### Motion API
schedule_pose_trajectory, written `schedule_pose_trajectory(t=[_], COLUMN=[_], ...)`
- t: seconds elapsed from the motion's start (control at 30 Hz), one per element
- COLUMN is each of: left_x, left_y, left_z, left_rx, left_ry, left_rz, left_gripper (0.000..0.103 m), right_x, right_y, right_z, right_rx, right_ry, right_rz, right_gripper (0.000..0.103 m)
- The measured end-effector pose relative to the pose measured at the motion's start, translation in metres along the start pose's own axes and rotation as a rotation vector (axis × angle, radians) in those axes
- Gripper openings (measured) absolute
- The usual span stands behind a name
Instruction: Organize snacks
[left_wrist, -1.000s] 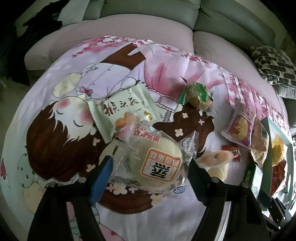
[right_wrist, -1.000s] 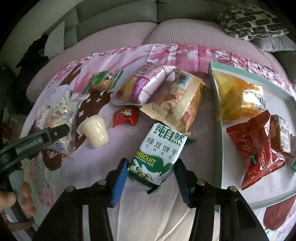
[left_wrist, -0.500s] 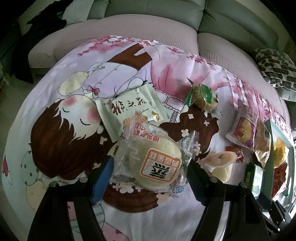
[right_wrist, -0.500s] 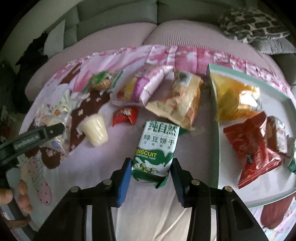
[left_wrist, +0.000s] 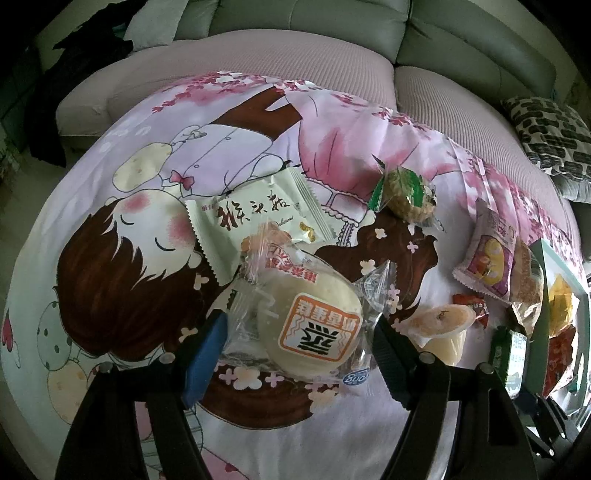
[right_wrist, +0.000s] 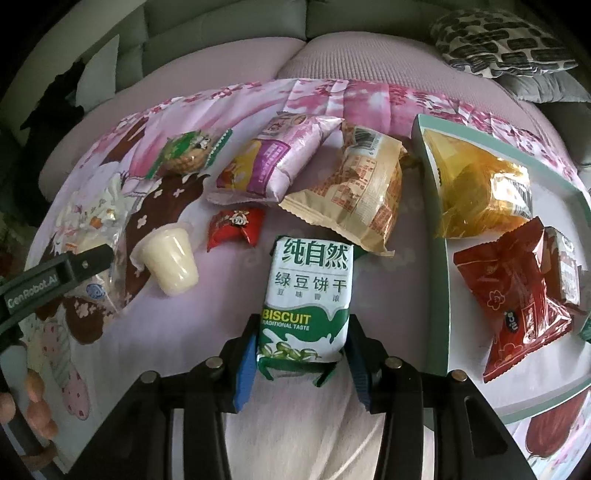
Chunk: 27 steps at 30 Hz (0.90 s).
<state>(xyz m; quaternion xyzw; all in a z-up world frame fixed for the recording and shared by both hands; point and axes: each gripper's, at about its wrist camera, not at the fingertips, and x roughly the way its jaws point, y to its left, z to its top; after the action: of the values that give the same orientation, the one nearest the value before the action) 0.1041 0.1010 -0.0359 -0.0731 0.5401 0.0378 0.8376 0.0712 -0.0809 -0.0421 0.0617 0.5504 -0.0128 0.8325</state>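
Green biscuit pack (right_wrist: 308, 295) between right gripper (right_wrist: 301, 365)

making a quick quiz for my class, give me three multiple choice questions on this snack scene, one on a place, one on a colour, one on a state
1. Where does the yellow snack bag lie?
A. in the tray
B. on the sofa cushion
C. under the pudding cup

2. What colours is the biscuit pack between the right gripper's fingers?
A. red and gold
B. green and white
C. purple and pink

3. How do the right gripper's jaws stand?
A. wide open, away from any snack
B. fully shut on nothing
C. closed in on the sides of the biscuit pack

Answers: 1 A, the bag sits inside the tray's green rim; 2 B, its top is white and its bottom green; 3 C, both blue pads press the pack's lower edges.
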Motion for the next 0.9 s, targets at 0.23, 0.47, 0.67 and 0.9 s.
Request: schedule_pose_trajectory(t=[0.23, 0.47, 0.67, 0.9], left_x=[-0.001, -0.009, -0.023, -0.047], left_y=[-0.002, 0.0, 0.0, -0.003], left_z=[0.0, 0.001, 0.003, 0.005], left_rx=[0.011, 0.004, 0.009, 0.022], left_ry=[-0.003, -0.021, -0.051, -0.111], left_rz=[0.007, 0.016, 0.021, 0.015], left_gripper=[0.077, 0.076, 0.076, 0.076], right_x=[0.0, -0.015, -0.038, -0.068], right_y=[-0.002, -0.013, -0.007, -0.002], right_z=[0.002, 0.0, -0.002, 0.002], right_rx=[0.022, 0.066, 0.052, 0.051], right_ry=[-0.007, -0.02, -0.077, -0.168], right_rz=[0.007, 0.063, 0.107, 0.123], right_gripper=[0.045, 0.042, 0.042, 0.042])
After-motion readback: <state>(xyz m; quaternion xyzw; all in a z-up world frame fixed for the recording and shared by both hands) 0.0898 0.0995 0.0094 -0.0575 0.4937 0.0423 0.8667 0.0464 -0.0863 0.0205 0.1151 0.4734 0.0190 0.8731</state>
